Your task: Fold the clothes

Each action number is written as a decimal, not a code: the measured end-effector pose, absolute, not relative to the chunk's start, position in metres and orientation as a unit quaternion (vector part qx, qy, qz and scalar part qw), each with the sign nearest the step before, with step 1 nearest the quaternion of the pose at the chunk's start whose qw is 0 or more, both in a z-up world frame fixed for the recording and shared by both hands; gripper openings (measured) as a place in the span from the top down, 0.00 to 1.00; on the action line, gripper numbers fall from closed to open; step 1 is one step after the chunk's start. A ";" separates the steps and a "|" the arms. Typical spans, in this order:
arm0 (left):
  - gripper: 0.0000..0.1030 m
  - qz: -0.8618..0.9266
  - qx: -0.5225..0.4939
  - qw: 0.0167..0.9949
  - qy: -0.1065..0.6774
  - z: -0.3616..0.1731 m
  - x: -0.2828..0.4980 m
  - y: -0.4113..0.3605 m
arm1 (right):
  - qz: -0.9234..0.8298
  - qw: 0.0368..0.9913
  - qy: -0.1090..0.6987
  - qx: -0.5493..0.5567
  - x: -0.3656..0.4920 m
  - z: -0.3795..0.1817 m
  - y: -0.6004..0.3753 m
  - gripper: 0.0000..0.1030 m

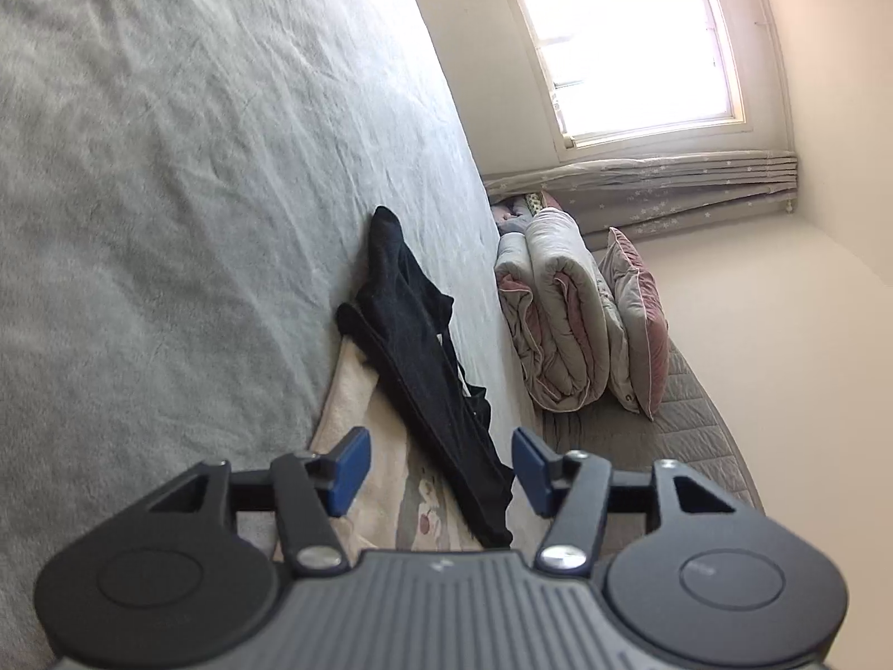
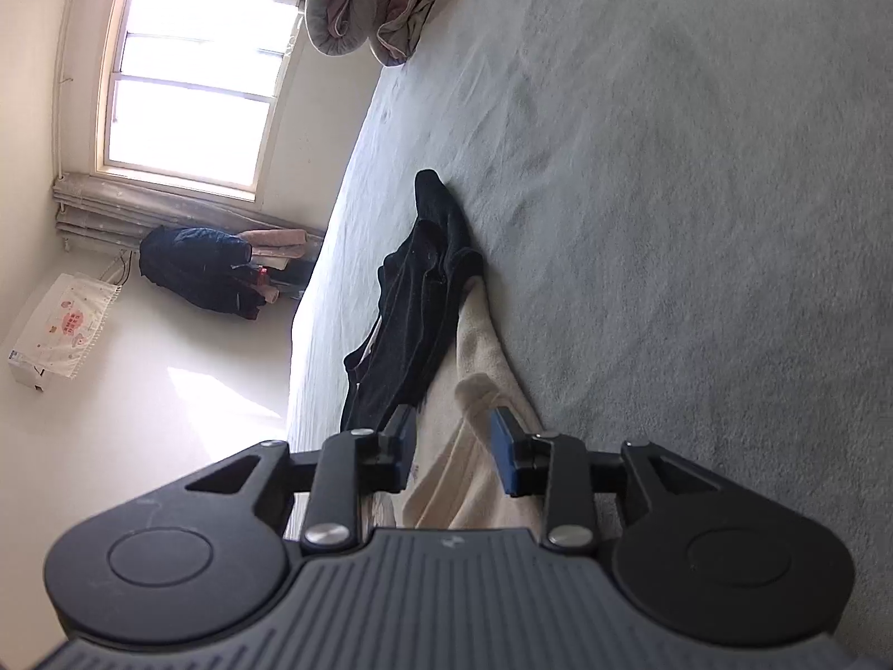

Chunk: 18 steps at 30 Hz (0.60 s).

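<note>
Left view, nearest: left hand-held gripper (image 1: 441,472) with its blue pads spread wide and nothing between them; it hovers low over the near end of the clothes.
Left view, clothes: a cream garment (image 1: 385,463) with a small printed motif lies flat on the bed (image 1: 167,167), and a black garment (image 1: 424,357) lies crumpled in a long ridge across it, one end reaching onto the grey cover.
Left view, surroundings: rolled quilts (image 1: 563,318) and a pillow (image 1: 642,329) sit at the far end of the bed, under a bright window (image 1: 625,39) with a bunched curtain (image 1: 670,184).
Right view, nearest: right hand-held gripper (image 2: 453,458), pads apart but less widely than the left; a raised fold of the cream garment (image 2: 480,446) stands in the gap, yet the pads do not appear to pinch it.
Right view, clothes: the black garment (image 2: 418,307) lies bunched on the cream one, its far tip pointing up the bed (image 2: 697,167).
Right view, surroundings: dark clothing (image 2: 195,268) hangs near the window (image 2: 195,84) and a white box (image 2: 61,329) sits against the wall.
Progress, as a judgement: neither garment shows a neat fold; both lie loose and overlapped, so the folding of these two looks left to do.
Left to do: separate the pair, flatten each, then fold.
</note>
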<state>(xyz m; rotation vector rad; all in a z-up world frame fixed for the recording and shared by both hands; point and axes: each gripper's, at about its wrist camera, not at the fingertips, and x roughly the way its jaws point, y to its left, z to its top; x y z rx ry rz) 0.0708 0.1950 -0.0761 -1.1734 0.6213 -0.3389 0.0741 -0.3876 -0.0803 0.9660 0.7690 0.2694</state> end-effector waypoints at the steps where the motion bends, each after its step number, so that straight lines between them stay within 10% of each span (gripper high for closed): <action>1: 0.42 -0.154 -0.533 0.779 0.292 -0.073 0.071 0.195 | 0.122 0.817 0.357 0.436 0.073 -0.077 -0.386 0.52; 14: 0.43 -0.132 -0.343 0.856 0.364 -0.054 0.072 0.160 | 0.099 0.917 0.337 0.188 0.068 -0.046 -0.344 0.52; 18: 0.59 -0.110 -0.253 0.882 0.382 -0.051 0.071 0.143 | 0.091 0.926 0.334 0.149 0.073 -0.051 -0.335 0.62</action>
